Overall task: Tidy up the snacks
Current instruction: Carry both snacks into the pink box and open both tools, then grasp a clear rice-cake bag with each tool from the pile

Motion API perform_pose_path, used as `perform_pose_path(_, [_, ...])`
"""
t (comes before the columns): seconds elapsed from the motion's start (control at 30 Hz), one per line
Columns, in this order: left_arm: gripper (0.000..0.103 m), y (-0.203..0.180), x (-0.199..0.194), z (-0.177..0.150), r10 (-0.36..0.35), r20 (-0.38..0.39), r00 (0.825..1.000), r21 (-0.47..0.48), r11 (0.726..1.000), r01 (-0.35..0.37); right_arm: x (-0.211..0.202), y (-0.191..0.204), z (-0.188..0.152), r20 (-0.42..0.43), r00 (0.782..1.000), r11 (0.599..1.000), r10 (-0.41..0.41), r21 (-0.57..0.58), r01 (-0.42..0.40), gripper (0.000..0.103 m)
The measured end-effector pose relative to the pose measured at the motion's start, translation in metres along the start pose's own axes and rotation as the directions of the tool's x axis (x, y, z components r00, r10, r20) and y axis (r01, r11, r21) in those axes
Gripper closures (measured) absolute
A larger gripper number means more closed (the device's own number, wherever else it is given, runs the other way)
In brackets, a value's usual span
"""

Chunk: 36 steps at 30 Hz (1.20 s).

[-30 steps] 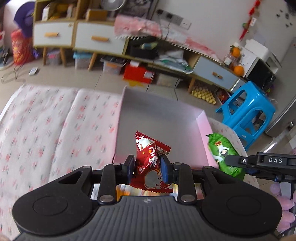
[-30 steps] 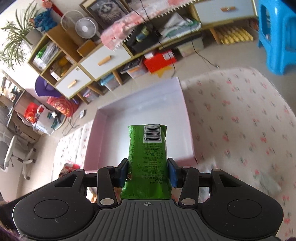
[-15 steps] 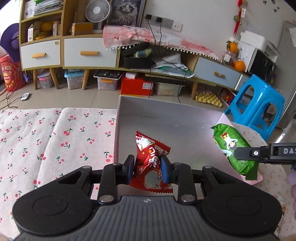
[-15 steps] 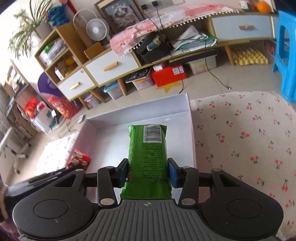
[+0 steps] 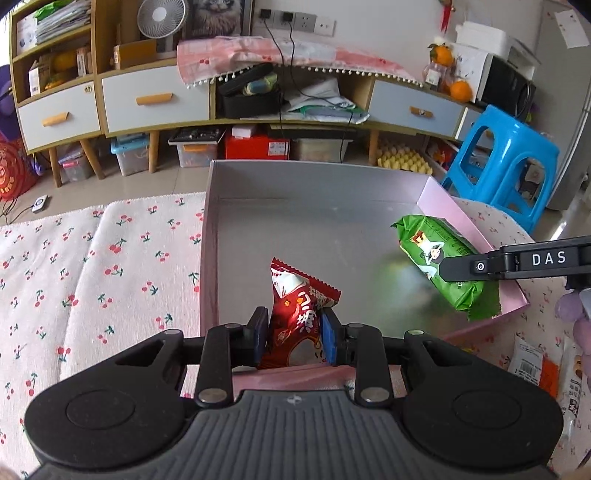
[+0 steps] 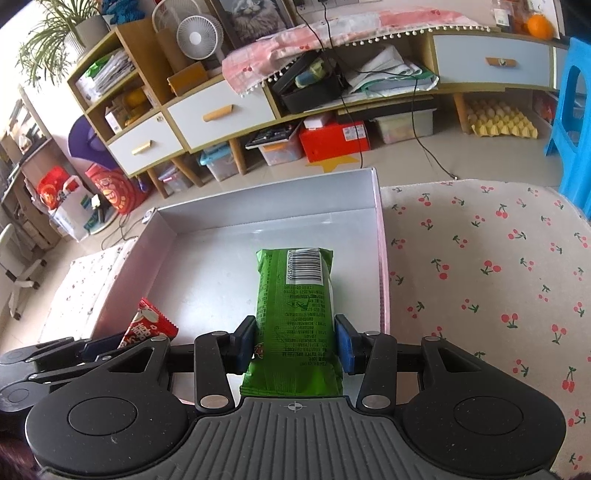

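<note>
Fig. — Two tongs over an open box, each w/ one snack. Left tongs (image 5: 294, 338) clamped on a red snack packet (image 5: 299, 314): pads press both sides of the lower half, crimped top edge standing up and forward, so the packet hangs clear of the box floor, just inside the near-left corner. Right tongs (image 6: 295, 345) clamped on a green snack bar (image 6: 295, 306): pads pinch the wrapper's mid-length, barcode end pointing away, long axis running along the right wall — prob. so it can be laid parallel to that wall. In the left-wrist view the same bar sticks out over the near-right corner of the box, slanting down; whether it touches the rim can't be told. Both tongs tilt downward into the box, which suits a lowering-and-release step; judged from this, neither snack is set down yet.

Box (image 5: 258, 177): shallow, grey-white inside, pink outside, nothing lying on its floor. It sits on a surface covered by a cherry-print cloth (image 5: 110, 266). More packets (image 5: 532, 363) lie on the cloth at far right of the left-wrist view, beside something lilac, unclear what.

Room: low cabinet w/ white drawers (image 5: 155, 99), desk fan (image 6: 199, 35), blue plastic stool (image 5: 509, 162), red box (image 5: 256, 146) and clear bins on the tiled floor
</note>
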State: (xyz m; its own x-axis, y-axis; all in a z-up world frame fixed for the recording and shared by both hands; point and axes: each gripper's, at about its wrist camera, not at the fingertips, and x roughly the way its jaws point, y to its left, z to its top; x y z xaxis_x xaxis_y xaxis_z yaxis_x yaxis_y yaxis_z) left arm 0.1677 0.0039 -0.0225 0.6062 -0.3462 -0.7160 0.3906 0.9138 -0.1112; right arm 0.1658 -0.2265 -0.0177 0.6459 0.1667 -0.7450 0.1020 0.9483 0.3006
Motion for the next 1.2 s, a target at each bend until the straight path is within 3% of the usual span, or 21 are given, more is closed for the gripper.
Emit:
perform_pose_path(0.4, [0.074,0.0,0.003,0.001,-0.018,-0.049,0.999,-0.015,1.0,0.018,0.002,0.001,0.0,-0.004,1.0,1.0,0.011,-0.013,-0.011,0.057])
perform_pose_path(0.47, [0.067,0.001,0.004,0.0,-0.032,-0.041,0.999,-0.025,0.999,0.031,-0.001,0.002,0.002,0.001,1.0,1.0,0.026,-0.017,-0.026,0.055])
perform_pose_path(0.6, [0.041,-0.005,0.0,0.001,-0.031,-0.03,0.999,-0.013,0.999,0.03,-0.01,0.005,0.003,0.016,0.999,0.999,0.035,-0.009,-0.034,0.04])
perform_pose_path(0.9, [0.011,-0.008,-0.034,-0.001,-0.024,0.011,1.0,-0.028,0.999,0.024,-0.05,0.014,0.003,0.034,0.999,1.0,0.01,-0.029,-0.009,0.019])
perform_pose_path(1.1, [0.0,-0.012,-0.063,-0.008,0.013,0.011,1.0,-0.047,0.999,-0.012,-0.087,0.024,-0.005,0.056,0.998,0.999,0.022,-0.033,-0.02,0.012])
perform_pose_path(1.2, [0.001,-0.015,-0.076,-0.014,0.042,-0.009,0.999,-0.043,0.998,-0.043,-0.1,0.03,-0.013,0.057,0.998,0.999,0.006,-0.05,-0.003,0.011])
